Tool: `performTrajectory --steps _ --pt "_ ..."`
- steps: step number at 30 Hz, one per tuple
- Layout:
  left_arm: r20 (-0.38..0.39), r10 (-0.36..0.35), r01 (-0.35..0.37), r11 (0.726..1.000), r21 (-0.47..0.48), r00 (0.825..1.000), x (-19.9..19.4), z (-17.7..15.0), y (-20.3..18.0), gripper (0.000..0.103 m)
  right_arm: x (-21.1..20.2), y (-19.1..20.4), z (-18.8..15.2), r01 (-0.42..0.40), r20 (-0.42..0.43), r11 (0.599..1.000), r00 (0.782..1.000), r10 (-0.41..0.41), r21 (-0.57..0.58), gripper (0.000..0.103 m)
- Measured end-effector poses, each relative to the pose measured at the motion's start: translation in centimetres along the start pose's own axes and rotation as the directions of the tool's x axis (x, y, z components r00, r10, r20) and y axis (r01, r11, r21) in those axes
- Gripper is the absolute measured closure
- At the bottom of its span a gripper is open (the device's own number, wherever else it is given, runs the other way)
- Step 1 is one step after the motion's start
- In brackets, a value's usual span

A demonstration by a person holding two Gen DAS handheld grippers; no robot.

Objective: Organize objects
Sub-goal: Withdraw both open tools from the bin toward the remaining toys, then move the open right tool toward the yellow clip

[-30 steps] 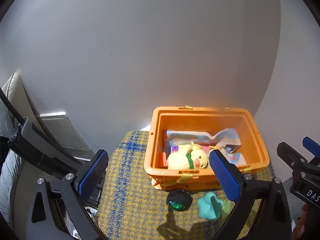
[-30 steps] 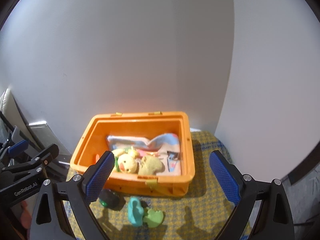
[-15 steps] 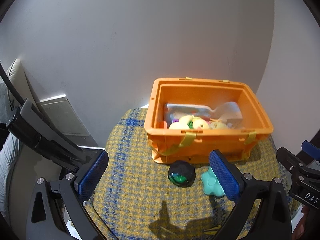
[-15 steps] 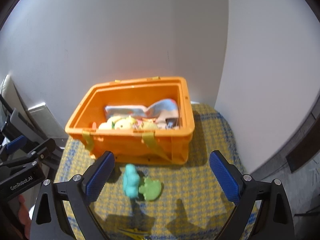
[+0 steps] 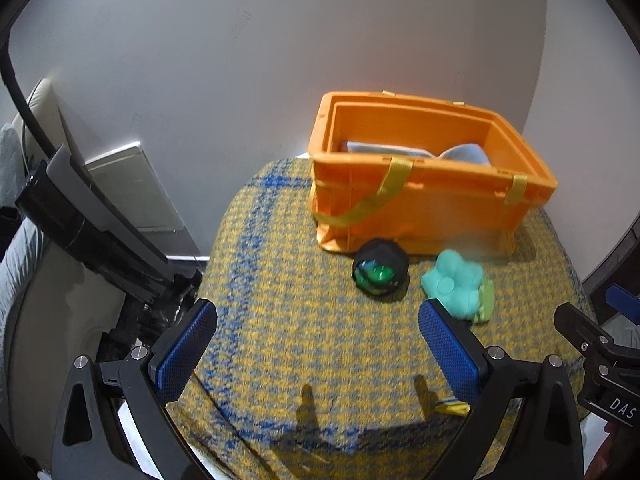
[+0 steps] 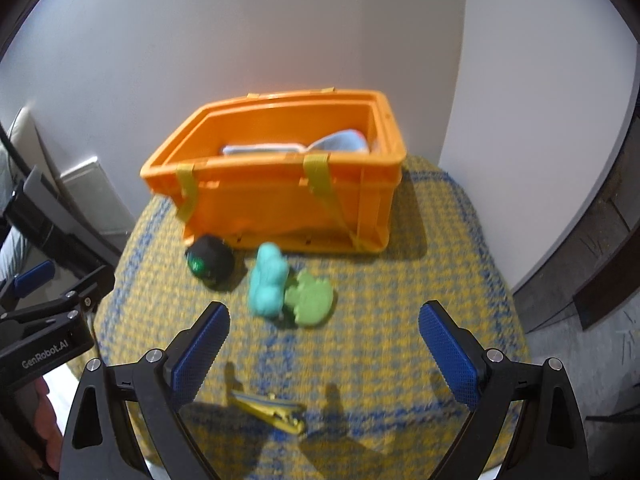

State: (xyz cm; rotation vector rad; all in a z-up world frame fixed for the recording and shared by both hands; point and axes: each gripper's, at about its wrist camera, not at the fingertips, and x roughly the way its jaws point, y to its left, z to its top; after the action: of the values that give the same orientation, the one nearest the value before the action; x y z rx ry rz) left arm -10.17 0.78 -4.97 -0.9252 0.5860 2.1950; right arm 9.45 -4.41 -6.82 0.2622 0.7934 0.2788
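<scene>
The left gripper (image 5: 318,344) fills the bottom of the left wrist view with its jaws spread wide and nothing between the blue pads (image 5: 186,346); it hovers over the yellow-and-blue checked cloth (image 5: 280,320). The right gripper (image 6: 324,344) sits likewise at the bottom of the right wrist view, released and empty, above the same cloth. Just beyond its left pad, low in the frame, a yellow clip (image 6: 266,410) with blue trim lies flat on the cloth; it is blurred.

Further up, in the centre of the right wrist view, a teal soft toy (image 6: 267,284) touches a green flat toy (image 6: 310,298) on its right. To the left of the teal toy, slightly apart, lies a black ball with a green insert (image 6: 209,261). In the left wrist view the ball (image 5: 379,269) sits right of centre.

Behind these, the orange crate (image 6: 280,200) with yellow straps stands on the cloth near the grey wall, holding a light blue cloth (image 6: 296,145). The black ball rests against the crate's front lower edge.

At the left edge of the right wrist view, the other gripper's black body is visible.
</scene>
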Motion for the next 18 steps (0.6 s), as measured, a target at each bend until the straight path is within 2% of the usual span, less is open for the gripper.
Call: performTrajectory --steps 13,18 --pt "-0.054 0.007 -0.007 1.000 -0.010 0.999 2.1 -5.9 0.7 0.000 1.9 1.2 -5.5 -0.014 -0.065 0.999 0.998 0.011 -0.046 0.008" --pt "-0.055 0.018 -0.017 1.000 0.022 0.998 2.3 -6.6 0.0 0.000 2.8 1.4 -6.8 -0.034 -0.104 0.998 0.994 0.028 -0.055 0.024"
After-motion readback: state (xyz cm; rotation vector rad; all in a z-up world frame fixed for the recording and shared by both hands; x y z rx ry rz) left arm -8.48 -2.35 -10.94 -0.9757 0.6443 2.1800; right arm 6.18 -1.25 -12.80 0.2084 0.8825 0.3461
